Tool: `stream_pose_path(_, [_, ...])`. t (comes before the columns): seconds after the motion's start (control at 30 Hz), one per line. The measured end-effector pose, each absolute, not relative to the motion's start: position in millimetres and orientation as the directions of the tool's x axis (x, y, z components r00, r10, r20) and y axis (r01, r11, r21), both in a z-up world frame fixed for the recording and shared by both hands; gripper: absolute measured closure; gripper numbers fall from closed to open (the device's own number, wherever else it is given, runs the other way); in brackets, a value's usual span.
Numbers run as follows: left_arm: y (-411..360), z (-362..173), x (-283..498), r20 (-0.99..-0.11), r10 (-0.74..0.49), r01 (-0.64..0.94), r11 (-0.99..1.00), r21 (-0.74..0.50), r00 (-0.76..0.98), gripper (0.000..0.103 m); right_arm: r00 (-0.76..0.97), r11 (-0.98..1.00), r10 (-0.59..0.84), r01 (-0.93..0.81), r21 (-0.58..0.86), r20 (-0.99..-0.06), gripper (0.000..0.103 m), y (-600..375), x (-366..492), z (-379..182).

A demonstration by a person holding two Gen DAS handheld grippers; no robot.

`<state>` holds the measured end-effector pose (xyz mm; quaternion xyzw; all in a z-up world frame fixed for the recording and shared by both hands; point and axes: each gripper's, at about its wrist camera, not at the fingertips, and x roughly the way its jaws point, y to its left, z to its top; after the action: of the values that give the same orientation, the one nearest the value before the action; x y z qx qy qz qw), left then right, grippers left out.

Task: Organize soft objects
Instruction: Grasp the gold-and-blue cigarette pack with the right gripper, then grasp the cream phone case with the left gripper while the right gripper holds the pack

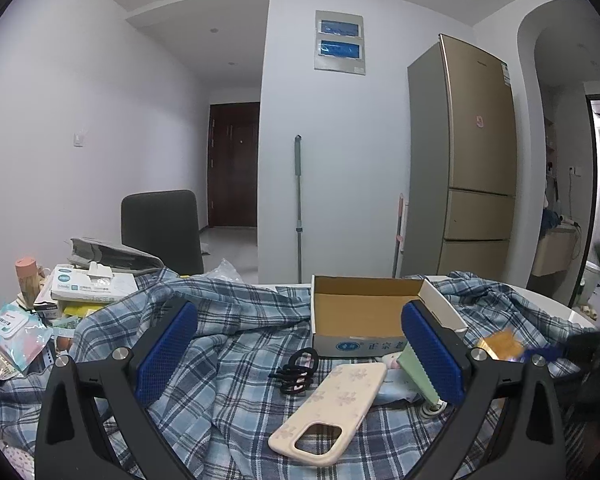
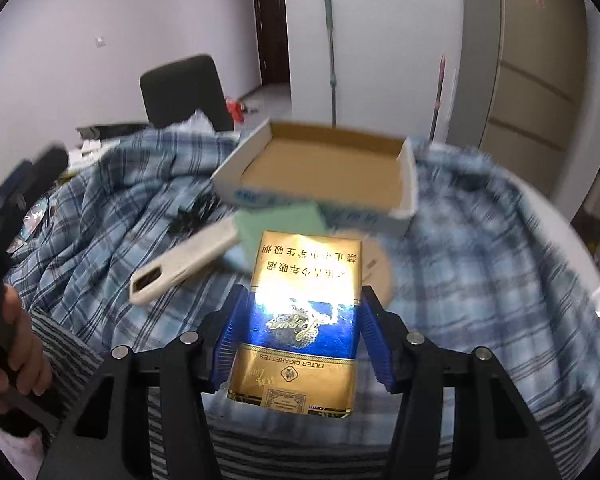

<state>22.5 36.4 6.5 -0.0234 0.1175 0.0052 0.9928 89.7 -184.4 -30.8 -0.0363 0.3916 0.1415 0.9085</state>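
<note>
My right gripper (image 2: pixel 298 330) is shut on a gold and blue cigarette pack (image 2: pixel 300 320) and holds it above the plaid cloth, short of the open cardboard box (image 2: pixel 324 168). The pack also shows at the right in the left wrist view (image 1: pixel 500 345). My left gripper (image 1: pixel 300 344) is open and empty above the cloth. Between its fingers lie a beige phone case (image 1: pixel 332 408), black hair ties (image 1: pixel 296 372) and a green comb (image 1: pixel 418 376). The box (image 1: pixel 364 316) stands just beyond them and looks empty.
A blue plaid cloth (image 1: pixel 228 320) covers the table. Tissue and wipe packs (image 1: pixel 92 286) and a pink-capped bottle (image 1: pixel 28 280) crowd the left end. A dark chair (image 1: pixel 162 228) stands behind. A mop (image 1: pixel 299 200) and a fridge (image 1: pixel 472 160) stand by the far wall.
</note>
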Motion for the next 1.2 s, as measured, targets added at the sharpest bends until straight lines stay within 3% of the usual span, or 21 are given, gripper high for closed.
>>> stream_pose_path(0.3, [35, 2, 26, -0.251, 0.004, -0.012, 0.999, -0.033, 0.968, 0.0, 0.796, 0.96, 0.186, -0.271, -0.066, -0.576, 0.048, -219, 96, -17])
stream_pose_path(0.47, [33, 0, 31, -0.283, -0.03, 0.022, 0.999, -0.03, 0.959, 0.0, 0.798, 0.96, 0.231, -0.279, -0.001, -0.557, 0.048, -227, 102, -34])
stream_pose_path(0.53, [34, 0, 35, -0.319, -0.057, 0.049, 0.998, -0.031, 0.946, 0.001, 0.802, 0.959, 0.236, -0.284, -0.002, -0.549, 0.048, -227, 100, -36])
stream_pose_path(0.6, [35, 2, 42, -0.388, -0.13, 0.125, 0.991, -0.038, 0.913, 0.009, 0.806, 0.955, 0.253, -0.295, 0.007, -0.535, 0.047, -228, 97, -34])
stream_pose_path(0.83, [41, -5, 70, -0.544, -0.232, 0.258, 0.966, -0.029, 0.807, 0.01, 0.798, 0.946, 0.298, -0.321, 0.048, -0.523, 0.047, -233, 96, -35])
stream_pose_path(1.2, [48, -41, 118, -0.651, -0.368, 0.321, 0.927, -0.196, 0.664, 0.011, 0.802, 0.94, 0.317, -0.335, 0.059, -0.506, 0.047, -235, 91, -33])
